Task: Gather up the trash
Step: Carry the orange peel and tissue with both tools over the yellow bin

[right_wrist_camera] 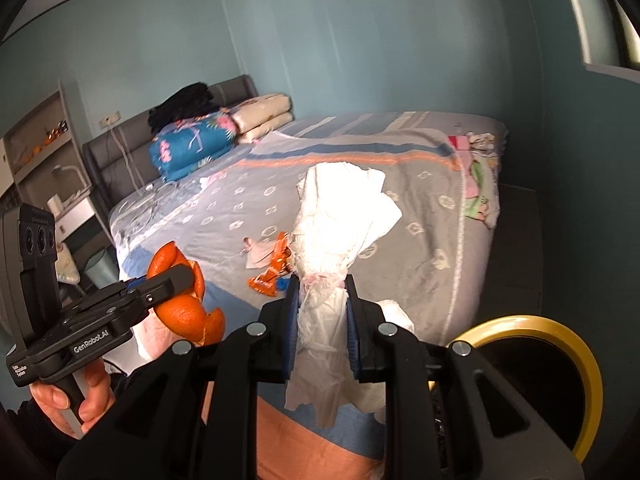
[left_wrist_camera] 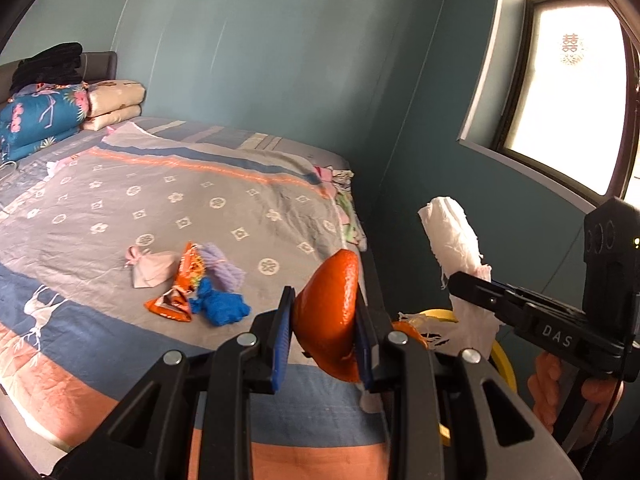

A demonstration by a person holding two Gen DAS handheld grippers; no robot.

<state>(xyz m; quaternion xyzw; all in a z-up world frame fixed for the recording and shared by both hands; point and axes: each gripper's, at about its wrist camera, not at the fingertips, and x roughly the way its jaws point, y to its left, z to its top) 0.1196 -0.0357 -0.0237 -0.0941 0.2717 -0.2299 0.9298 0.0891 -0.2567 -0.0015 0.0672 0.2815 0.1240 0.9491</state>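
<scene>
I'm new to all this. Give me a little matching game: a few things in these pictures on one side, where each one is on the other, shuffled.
Things:
1. orange peel
2. crumpled tissue
3. orange snack wrapper
4. yellow-rimmed bin

Places:
A. lying on the bed
B. on the floor beside the bed
C. pinched in the left tool
D. pinched in the right tool

Pairs: 1-C, 2-D, 3-A, 4-B
</scene>
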